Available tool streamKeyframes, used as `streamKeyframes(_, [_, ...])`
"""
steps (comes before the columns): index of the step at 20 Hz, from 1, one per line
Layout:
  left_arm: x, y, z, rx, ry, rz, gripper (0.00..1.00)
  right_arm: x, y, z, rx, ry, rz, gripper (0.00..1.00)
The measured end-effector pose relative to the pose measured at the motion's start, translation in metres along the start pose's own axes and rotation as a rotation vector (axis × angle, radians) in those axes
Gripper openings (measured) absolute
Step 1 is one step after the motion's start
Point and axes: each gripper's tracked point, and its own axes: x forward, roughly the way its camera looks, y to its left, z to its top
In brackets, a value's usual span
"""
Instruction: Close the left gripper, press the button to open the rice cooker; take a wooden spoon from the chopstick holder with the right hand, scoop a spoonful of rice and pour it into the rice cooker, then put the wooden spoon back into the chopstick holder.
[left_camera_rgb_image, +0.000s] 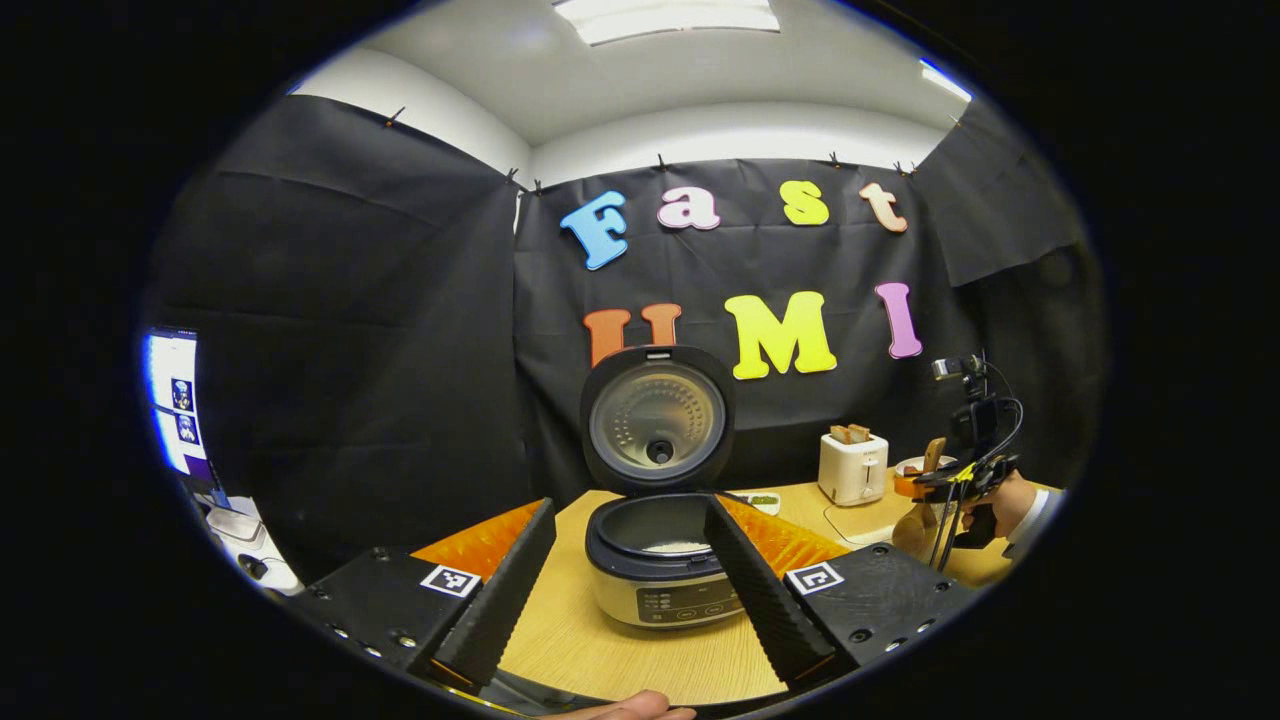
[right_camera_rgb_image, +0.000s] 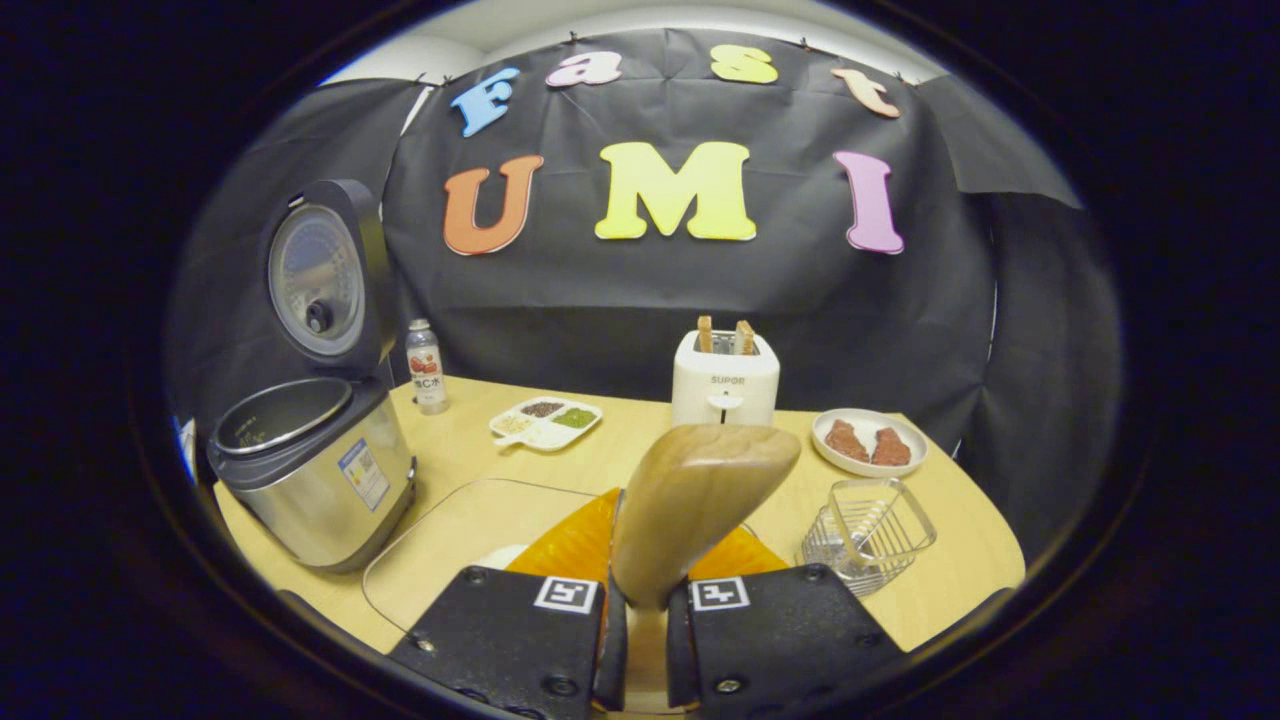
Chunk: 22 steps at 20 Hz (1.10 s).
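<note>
At the bottom centre of the right gripper view the right gripper (right_camera_rgb_image: 645, 640) clamps the wooden spoon (right_camera_rgb_image: 690, 505) bowl-up for carrying, while the left gripper (left_camera_rgb_image: 625, 590) stands spread before the rice cooker (left_camera_rgb_image: 660, 560), lid raised, mid-frame.

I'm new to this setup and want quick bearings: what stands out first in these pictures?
The silver rice cooker stands at the left of the light wooden table, its round lid raised upright. Up close, the right gripper clamps a pale wooden spoon. Behind it, a white toaster holds two bread slices.
</note>
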Motion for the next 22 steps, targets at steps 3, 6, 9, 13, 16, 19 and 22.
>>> streamKeyframes(3, [-0.008, -0.004, -0.003, 0.0, -0.001, -0.019, 0.95, -0.008, 0.027, -0.014, 0.135, 0.055, 0.112, 0.21])
streamKeyframes(6, [-0.005, -0.006, -0.008, 0.016, 0.008, -0.022, 0.95, -0.004, 0.037, -0.012, 0.238, 0.063, 0.167, 0.21])
streamKeyframes(9, [-0.007, -0.003, -0.011, 0.031, 0.016, -0.017, 0.95, 0.001, 0.041, -0.014, 0.339, 0.092, 0.231, 0.2])
streamKeyframes(13, [-0.006, 0.004, -0.017, 0.001, 0.042, -0.007, 0.95, 0.012, 0.031, -0.017, 0.554, 0.142, 0.281, 0.21])
streamKeyframes(16, [-0.005, 0.005, -0.018, -0.011, 0.043, -0.009, 0.96, 0.017, 0.029, -0.023, 0.677, 0.18, 0.305, 0.2])
streamKeyframes(19, [-0.005, -0.001, -0.019, -0.026, 0.046, -0.029, 0.95, 0.014, 0.031, -0.013, 0.768, 0.163, 0.338, 0.2])
streamKeyframes(22, [-0.004, -0.002, -0.02, -0.009, 0.052, -0.035, 0.96, 0.011, 0.025, -0.001, 0.919, 0.131, 0.38, 0.18])
